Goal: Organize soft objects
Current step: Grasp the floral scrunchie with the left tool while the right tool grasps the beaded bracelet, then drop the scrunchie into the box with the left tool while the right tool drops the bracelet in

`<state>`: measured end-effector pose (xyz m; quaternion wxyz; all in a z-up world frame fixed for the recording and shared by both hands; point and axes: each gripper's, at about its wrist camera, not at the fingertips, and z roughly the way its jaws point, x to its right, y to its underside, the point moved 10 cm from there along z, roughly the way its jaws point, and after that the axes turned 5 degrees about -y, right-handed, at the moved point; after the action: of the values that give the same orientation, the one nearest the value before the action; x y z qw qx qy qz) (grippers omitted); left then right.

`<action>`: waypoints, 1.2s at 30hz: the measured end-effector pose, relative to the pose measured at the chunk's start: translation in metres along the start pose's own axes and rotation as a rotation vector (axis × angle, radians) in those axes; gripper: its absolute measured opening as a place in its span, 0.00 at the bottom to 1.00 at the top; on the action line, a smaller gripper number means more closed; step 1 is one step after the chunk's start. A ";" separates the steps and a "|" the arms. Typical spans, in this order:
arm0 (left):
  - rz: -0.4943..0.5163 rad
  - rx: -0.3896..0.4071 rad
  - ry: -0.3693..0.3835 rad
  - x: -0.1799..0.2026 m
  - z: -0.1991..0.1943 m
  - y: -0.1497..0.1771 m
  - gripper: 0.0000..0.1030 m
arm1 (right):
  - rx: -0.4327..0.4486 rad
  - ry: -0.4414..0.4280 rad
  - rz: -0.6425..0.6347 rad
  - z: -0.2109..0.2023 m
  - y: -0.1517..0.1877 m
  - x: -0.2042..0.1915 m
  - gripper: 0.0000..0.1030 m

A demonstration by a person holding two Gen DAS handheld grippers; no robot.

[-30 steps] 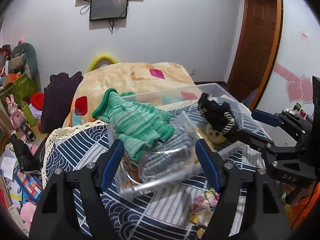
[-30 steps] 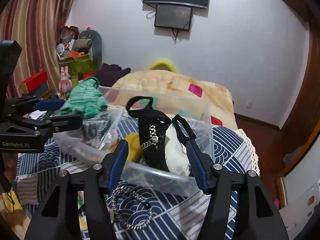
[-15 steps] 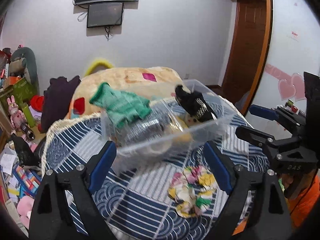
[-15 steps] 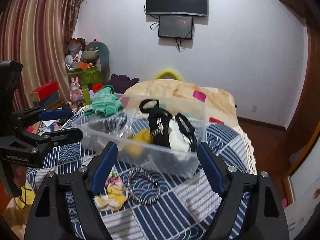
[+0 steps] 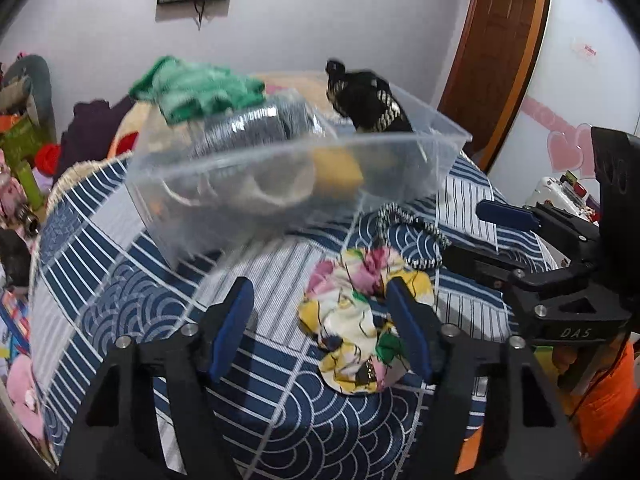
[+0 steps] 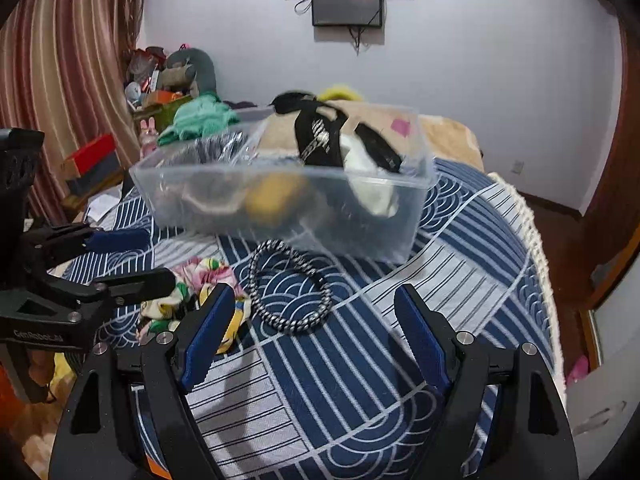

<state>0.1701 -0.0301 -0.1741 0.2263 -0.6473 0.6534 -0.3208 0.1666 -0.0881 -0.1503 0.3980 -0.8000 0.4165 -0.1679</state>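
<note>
The left gripper (image 5: 320, 328) is closest to us. Its jaws have just been closing a bit, but they are half open and hold nothing. The flowery scrunchie (image 5: 360, 320) lies on the tabletop (image 5: 280, 420) between the two blue pads, right by the right-hand pad, and the pads do not press on it.

The right gripper (image 6: 310, 344) has wide open jaws and is empty too. The black-and-white braided ring (image 6: 290, 286) lies flat just in front of it, a little toward its left pad.

To do this step well, I think each gripper should go down until its pads are on both sides of its soft thing. The scrunchie is puffy, so pinch it in the middle. The ring is thin and flat, so the pads must come very low and catch one side of the loop. Then lift up high enough to go over the wall of the clear box (image 5: 296, 184).

The two soft things lie just beside each other, so the grippers are near each other and could bump. One could go first.

Farther back, the box sits on the tabletop, already piled with soft stuff. A green knit thing (image 5: 196, 94) and a black strap (image 5: 368, 100) poke over the top. There is some open room in the box's middle. The tabletop edge with white lace (image 6: 532, 240) is well off to the right.
</note>
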 end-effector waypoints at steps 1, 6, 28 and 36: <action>-0.002 -0.006 0.006 0.001 0.002 0.003 0.59 | -0.008 -0.003 -0.001 0.003 0.001 -0.001 0.77; -0.022 -0.032 0.032 0.005 0.012 0.014 0.42 | -0.044 -0.019 -0.008 0.015 0.007 -0.006 0.63; -0.060 0.160 -0.026 -0.023 -0.053 -0.023 0.13 | 0.009 0.006 -0.048 -0.003 -0.002 -0.012 0.16; -0.071 0.291 -0.065 -0.032 -0.087 -0.063 0.13 | 0.126 0.029 -0.073 -0.035 -0.032 -0.015 0.16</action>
<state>0.1544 0.0149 -0.0725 0.3270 -0.6403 0.5691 -0.3989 0.1540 -0.0824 -0.1025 0.4351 -0.7856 0.3812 -0.2196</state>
